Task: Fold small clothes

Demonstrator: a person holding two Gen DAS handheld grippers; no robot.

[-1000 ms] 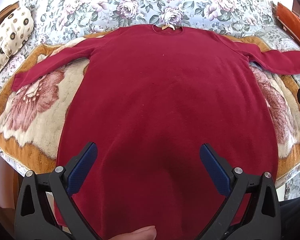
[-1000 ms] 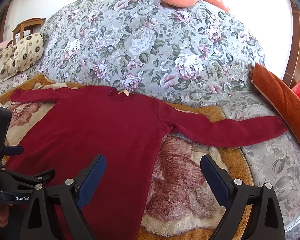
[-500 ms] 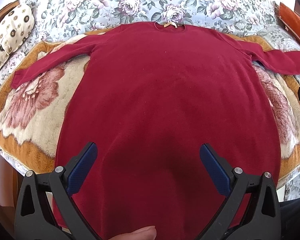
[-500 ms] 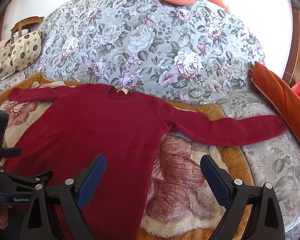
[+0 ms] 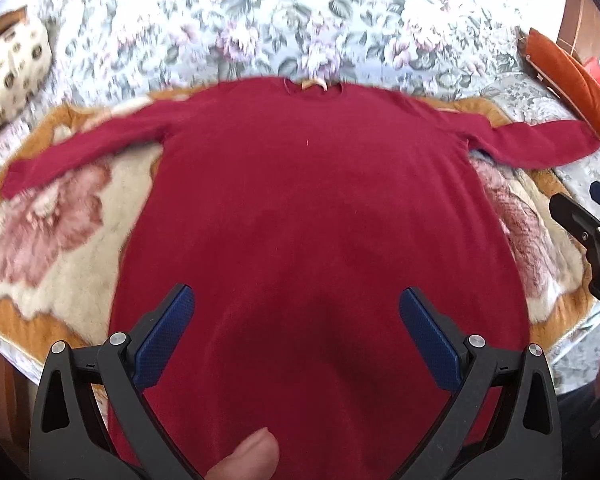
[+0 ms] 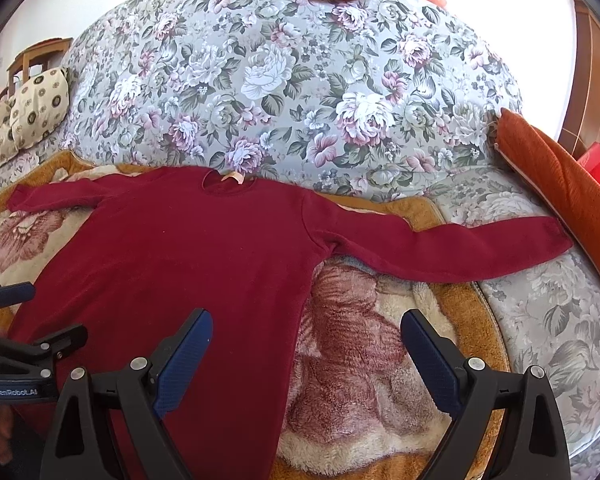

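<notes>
Fleecy blanket (image 6: 364,364) borders the flat red sweater (image 5: 320,240), both grippers' fingers (image 5: 168,336) (image 6: 428,360) spread empty above.

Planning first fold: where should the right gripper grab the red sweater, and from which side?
Probably the cuff end of the outstretched sleeve of the red sweater. It lies flat and straight past the fleece blanket, free of the body. Bring the open right gripper in from the right, low, one finger sliding under the cuff.

Each tool (image 5: 296,332) has black plastic arms, silver screws, blue textured pads (image 6: 184,354), white "GenRobot.AI" lettering.
</notes>
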